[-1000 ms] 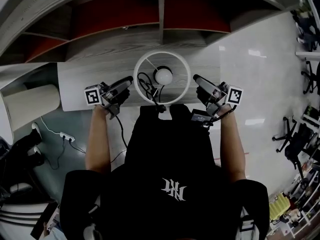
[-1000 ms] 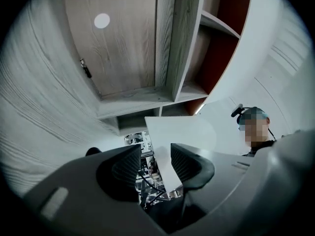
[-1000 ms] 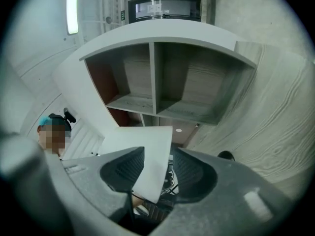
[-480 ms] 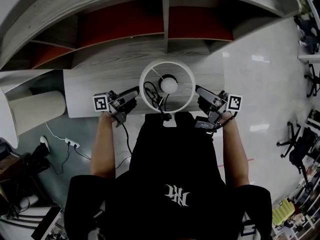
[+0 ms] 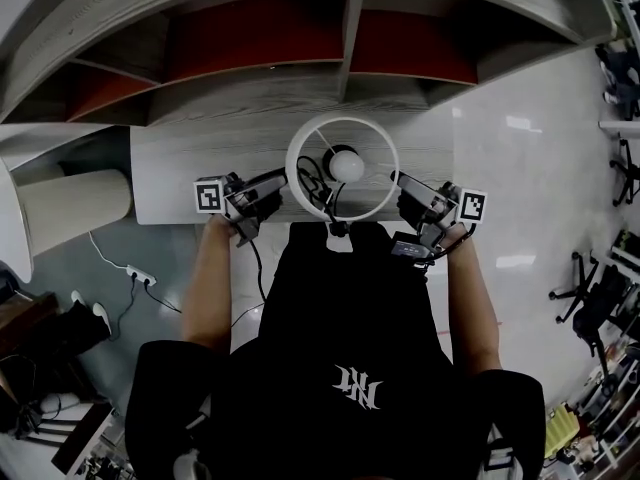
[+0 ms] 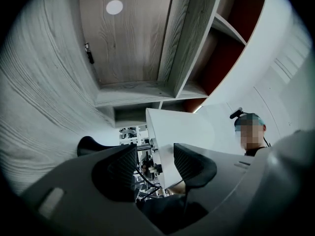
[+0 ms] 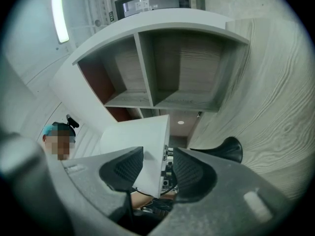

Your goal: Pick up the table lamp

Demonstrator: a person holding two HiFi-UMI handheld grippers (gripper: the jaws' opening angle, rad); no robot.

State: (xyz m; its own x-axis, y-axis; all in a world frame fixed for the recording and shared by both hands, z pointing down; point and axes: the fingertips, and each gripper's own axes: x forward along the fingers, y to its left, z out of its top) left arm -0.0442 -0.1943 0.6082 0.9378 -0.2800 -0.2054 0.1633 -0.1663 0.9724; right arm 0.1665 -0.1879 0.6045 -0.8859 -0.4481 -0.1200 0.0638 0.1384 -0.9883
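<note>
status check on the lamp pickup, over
Left gripper, right gripper open, jaws just been opening, shade wall between each pair. Table lamp at desk edge, ungripped. Black cord inside shade; nothing blocking.

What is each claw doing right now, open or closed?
Left claw: open, has just been opening; lampshade wall stands between its jaws, ungripped.
Right claw: open, has just been opening; lampshade wall stands between its jaws, ungripped.

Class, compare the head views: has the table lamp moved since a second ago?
No. The table lamp sits below the shelf divider, at the front edge of the desk, as before; only the camera shifted.
</note>
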